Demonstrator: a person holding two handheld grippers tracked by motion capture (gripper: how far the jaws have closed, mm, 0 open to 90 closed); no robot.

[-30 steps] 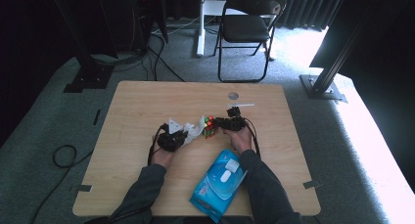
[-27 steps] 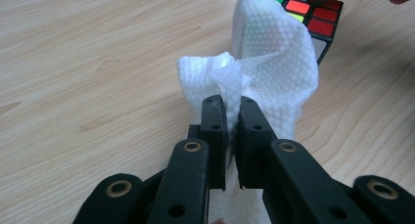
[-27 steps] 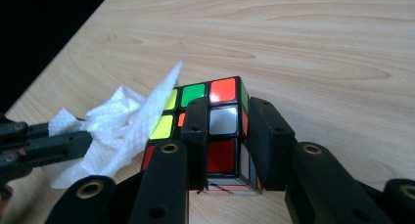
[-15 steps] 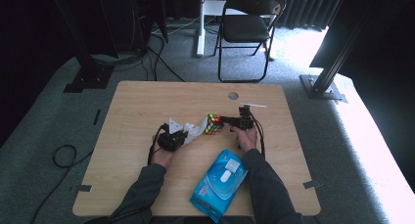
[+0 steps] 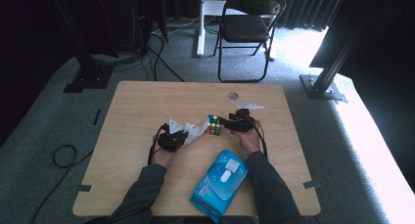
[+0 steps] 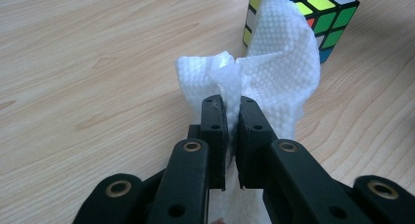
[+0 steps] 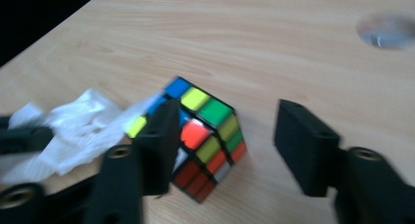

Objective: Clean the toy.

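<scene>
A person sits at a wooden table (image 5: 137, 111) with a tool in each hand. The left gripper (image 6: 229, 111) is clenched tight on a white wipe (image 6: 279, 72), and the wipe stands up between its black jaws and leans on the near side of a puzzle cube (image 6: 337, 18). From above, the cube (image 5: 213, 124) sits near the middle of the table, with the wipe (image 5: 195, 130) touching its left side and the left gripper (image 5: 178, 136) just left of that. The right gripper (image 5: 226, 122) is just to the right of the cube. In the right gripper view its jaws are spread wide and hold nothing; the right gripper (image 7: 225, 136) has one jaw in front of the cube (image 7: 205, 136) and the other off to the side with bare table between. A blue pack of wipes (image 5: 220, 182) lies near the person, between the sleeves. It looks like the job is to wipe the cube clean. To do that well, the right tool should close on two flat sides of the cube, not on a corner, so it cannot spin or slide away. Then the left tool can rub the wipe gently over one face. If it pushes too hard while the cube is loose, the cube may scoot across the table.
</scene>
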